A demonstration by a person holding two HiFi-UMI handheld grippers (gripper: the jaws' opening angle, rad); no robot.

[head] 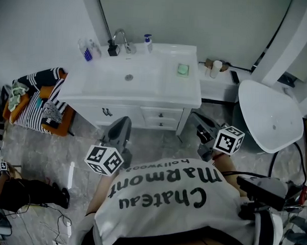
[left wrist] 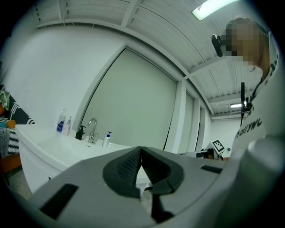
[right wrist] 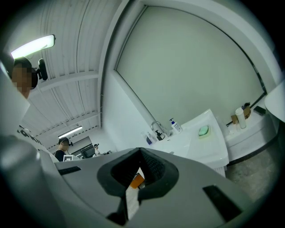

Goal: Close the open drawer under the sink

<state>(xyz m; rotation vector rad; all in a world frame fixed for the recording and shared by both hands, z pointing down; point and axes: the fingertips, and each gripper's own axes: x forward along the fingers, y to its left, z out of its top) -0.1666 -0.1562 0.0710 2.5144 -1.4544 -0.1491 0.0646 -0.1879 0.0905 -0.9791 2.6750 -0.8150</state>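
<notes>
Both of your tongs are pressing shut on nothing. The left gripper (head: 121,124) is showing its ribbed pads (left wrist: 127,167) meeting at the tips in its own view. The right gripper (head: 199,124) is doing the same with its pads (right wrist: 156,168), and only a scrap of orange background is peeking through the gap behind the tips. You are holding both level, pointing toward the white vanity (head: 192,103) and staying clear of its front. The drawer (head: 161,114) is sitting under the sink (head: 127,78), on the right part of the vanity front, ahead of you and between your two grippers. From the head view its face is looking about in line with the cabinet door (head: 107,113) beside it.
</notes>
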